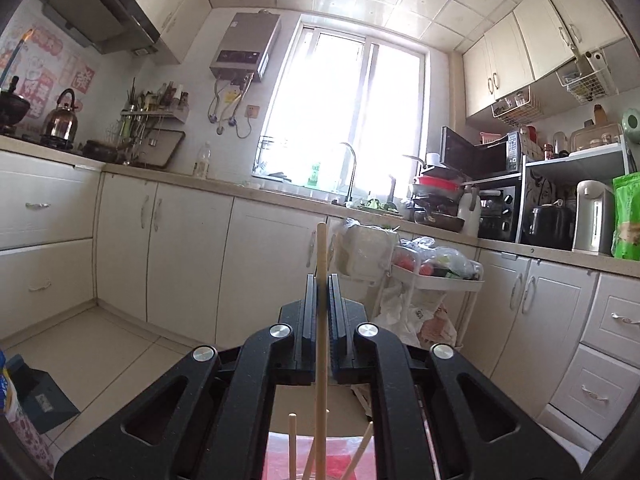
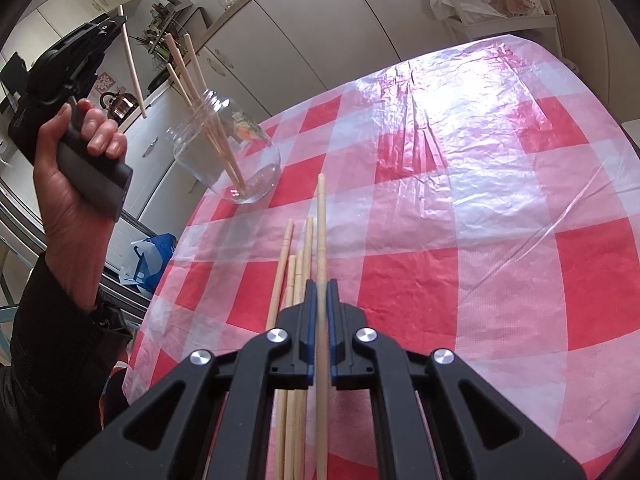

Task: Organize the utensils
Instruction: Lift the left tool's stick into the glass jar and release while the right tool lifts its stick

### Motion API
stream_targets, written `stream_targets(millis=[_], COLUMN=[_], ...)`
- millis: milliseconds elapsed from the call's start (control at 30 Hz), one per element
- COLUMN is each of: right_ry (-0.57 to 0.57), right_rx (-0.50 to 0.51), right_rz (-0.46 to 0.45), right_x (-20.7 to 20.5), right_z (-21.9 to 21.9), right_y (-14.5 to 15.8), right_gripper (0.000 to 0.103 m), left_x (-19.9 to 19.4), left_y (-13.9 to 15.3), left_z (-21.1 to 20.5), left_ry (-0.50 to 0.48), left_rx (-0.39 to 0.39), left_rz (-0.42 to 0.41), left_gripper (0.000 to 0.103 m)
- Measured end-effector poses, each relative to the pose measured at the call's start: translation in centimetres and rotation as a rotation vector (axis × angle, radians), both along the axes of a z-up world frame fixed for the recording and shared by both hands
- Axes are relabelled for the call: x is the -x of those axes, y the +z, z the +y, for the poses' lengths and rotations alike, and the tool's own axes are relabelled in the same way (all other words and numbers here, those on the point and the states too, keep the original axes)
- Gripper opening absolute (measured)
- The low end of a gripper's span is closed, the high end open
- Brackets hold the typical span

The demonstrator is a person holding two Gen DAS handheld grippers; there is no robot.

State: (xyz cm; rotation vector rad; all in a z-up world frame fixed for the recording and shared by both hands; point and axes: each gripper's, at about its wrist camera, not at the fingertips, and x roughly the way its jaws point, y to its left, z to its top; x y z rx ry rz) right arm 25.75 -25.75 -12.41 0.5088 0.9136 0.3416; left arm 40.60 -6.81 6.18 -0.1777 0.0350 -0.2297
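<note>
Clearly both hand-held grippers are clenched on a chopstick each. The left hand-held gripper (image 2: 116, 21) holds its chopstick (image 2: 133, 68) in the air beside the glass jar (image 2: 226, 152), which stands on the checked counter (image 2: 460, 200) near its edge with three chopsticks (image 2: 200, 96) leaning in it. A careless lowering could catch those leaning sticks or the rim and tip the jar off. The right hand-held gripper (image 2: 319, 284) pinches another chopstick (image 2: 321, 220) above the loose chopsticks (image 2: 294, 264) lying below.
</note>
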Motion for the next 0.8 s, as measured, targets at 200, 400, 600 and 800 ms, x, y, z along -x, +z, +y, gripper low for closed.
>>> stream_targets(millis=[200,400,600,800], right_ry=[-0.021,-0.036,-0.067,-0.08], right_rx=[0.003,-0.016,-0.101,-0.177], right_rz=[-0.017,-0.044,-0.121,-0.237], right_x=[0.0,0.2,0.5,0.6], right_z=[0.0,-0.1,-0.9,-0.7], right_y=[0.3,0.9,1.9,4.1], right_gripper=[0.006,0.006,0.006,0.006], left_x=[0.3,1.6,3.5,5.3], left_y=[-3.2,-6.6,-8.4,-9.1], left_z=[-0.5,-0.9,-0.6,-0.2], left_ry=[0.028,0.011,-0.022,-0.083], left_rx=[-0.036,-0.101,-0.179,-0.247], left_rz=[0.013,0.062,0.116,0.171], left_gripper=[0.005,0.005,0.005,0.011])
